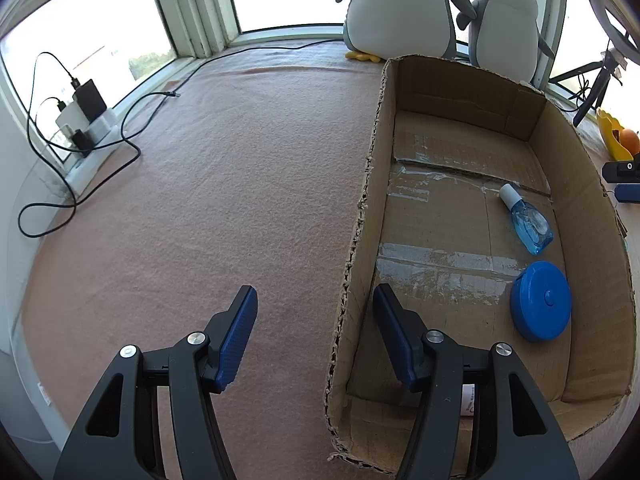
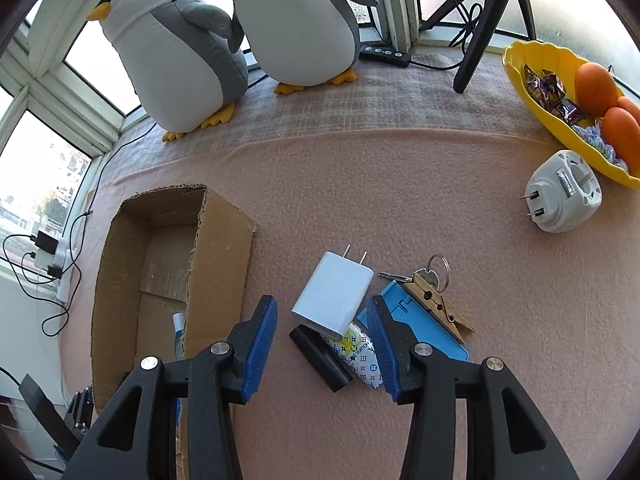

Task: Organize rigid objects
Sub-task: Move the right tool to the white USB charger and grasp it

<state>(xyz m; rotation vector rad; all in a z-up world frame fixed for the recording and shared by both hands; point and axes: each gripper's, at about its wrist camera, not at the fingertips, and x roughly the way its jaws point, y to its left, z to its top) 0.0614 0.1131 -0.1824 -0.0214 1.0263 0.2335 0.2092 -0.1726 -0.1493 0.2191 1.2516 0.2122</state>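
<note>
A cardboard box lies on the pink cloth; it also shows in the right wrist view. Inside lie a blue bottle and a blue round tape measure. My left gripper is open and empty, straddling the box's left wall. My right gripper is open and empty, hovering over a pile: a white charger, a black block, a patterned packet, a blue tray, a wooden clothespin and keys.
A white plug adapter and a yellow fruit bowl sit at the right. Two plush penguins and a tripod stand at the back. Chargers and cables lie by the window at left.
</note>
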